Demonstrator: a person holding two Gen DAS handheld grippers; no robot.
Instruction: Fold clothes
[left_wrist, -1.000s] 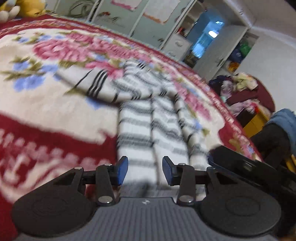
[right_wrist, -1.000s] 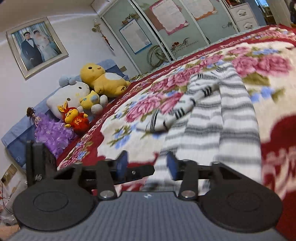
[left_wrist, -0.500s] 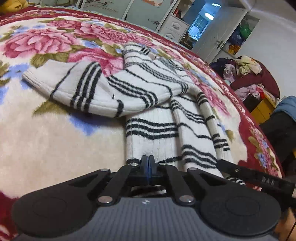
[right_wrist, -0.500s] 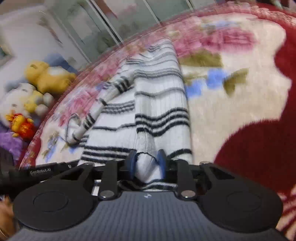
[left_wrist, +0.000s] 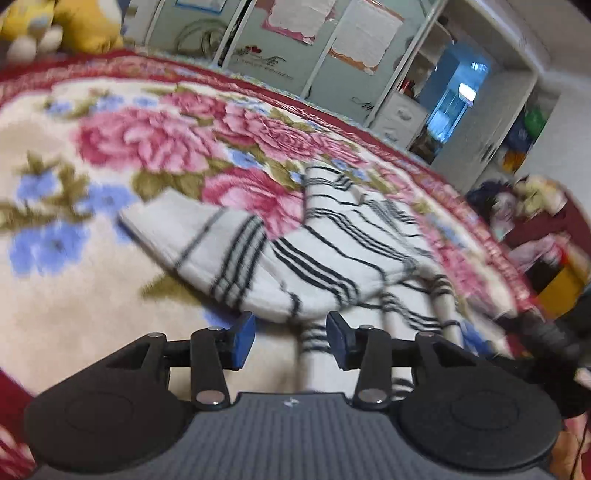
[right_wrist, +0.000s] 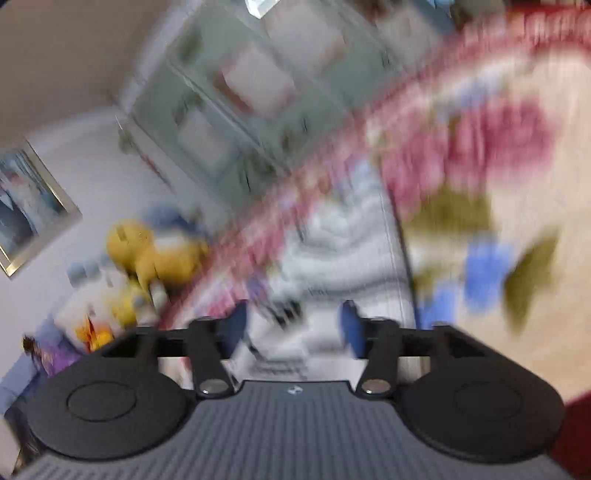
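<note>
The sweater (left_wrist: 332, 254) is white with thin black stripes. It lies on the blanket (left_wrist: 74, 288), which has big pink roses and blue flowers on it. The blanket covers a bed.

The sweater is partly folded. One sleeve (left_wrist: 207, 247) is turned across the body and points to the left. The long body part runs toward the camera. It looks narrow, so the sides seem to be folded in. I think the job is about half done. The long part probably needs to be folded up into a small, neat square. The loose sleeve may need tucking in too.

The left gripper (left_wrist: 290, 334) is spread wide, with nothing between its blue pads (left_wrist: 243, 334). It hangs just above the near end of the sweater, and I cannot tell if it touches.

The right gripper (right_wrist: 293, 326) is spread wide too and holds nothing. Its picture is very blurry. I can just make out the striped sweater (right_wrist: 347, 243) in front of it.

Yellow soft toys (right_wrist: 155, 254) sit at the far end of the bed. A framed picture (right_wrist: 26, 206) hangs on the wall. Cupboard doors (left_wrist: 280, 40) with papers on them stand behind the bed. A heap of other clothes (left_wrist: 524, 206) lies off to the side.
</note>
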